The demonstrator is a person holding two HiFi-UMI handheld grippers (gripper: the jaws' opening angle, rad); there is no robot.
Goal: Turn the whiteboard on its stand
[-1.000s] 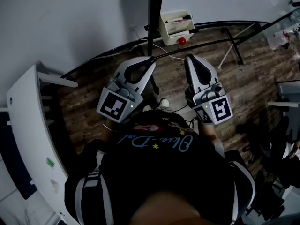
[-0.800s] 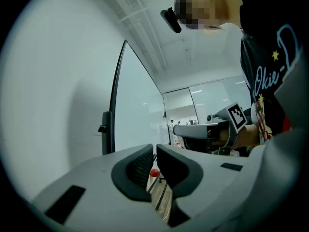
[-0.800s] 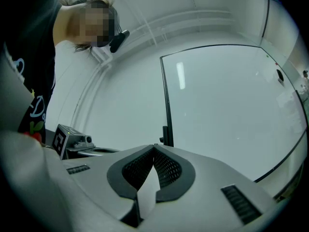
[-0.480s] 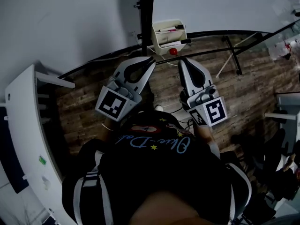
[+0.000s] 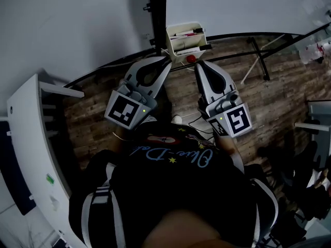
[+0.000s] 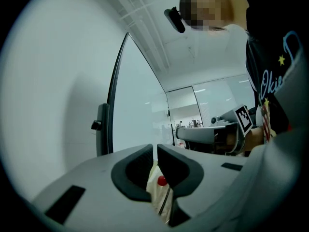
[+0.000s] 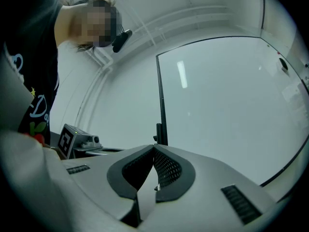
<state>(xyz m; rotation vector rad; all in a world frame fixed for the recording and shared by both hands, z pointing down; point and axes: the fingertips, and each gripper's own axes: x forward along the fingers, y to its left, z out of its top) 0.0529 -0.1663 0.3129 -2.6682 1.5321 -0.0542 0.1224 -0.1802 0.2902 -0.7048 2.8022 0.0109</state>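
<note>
Whiteboard (image 5: 243, 6) fills the upper right of the head view. It stands upright on its stand and is not yet turned, and nothing touches it. The black stand post (image 5: 160, 14) rises along its left edge.

Both grippers have closed in on the post over the last second, and their tips now sit just below the cream marker tray (image 5: 185, 37).
- Left gripper (image 5: 166, 62): fingers have just been opening and stand a narrow slit apart with nothing between them. The tray and a small red knob (image 5: 191, 59) show through the gap.
- Right gripper (image 5: 199, 65): fingers together at the tips, empty, aimed at the board face.

Judgement: still the approach. The widening left fingers suggest a grab at the board's frame or the post is being set up.
</note>
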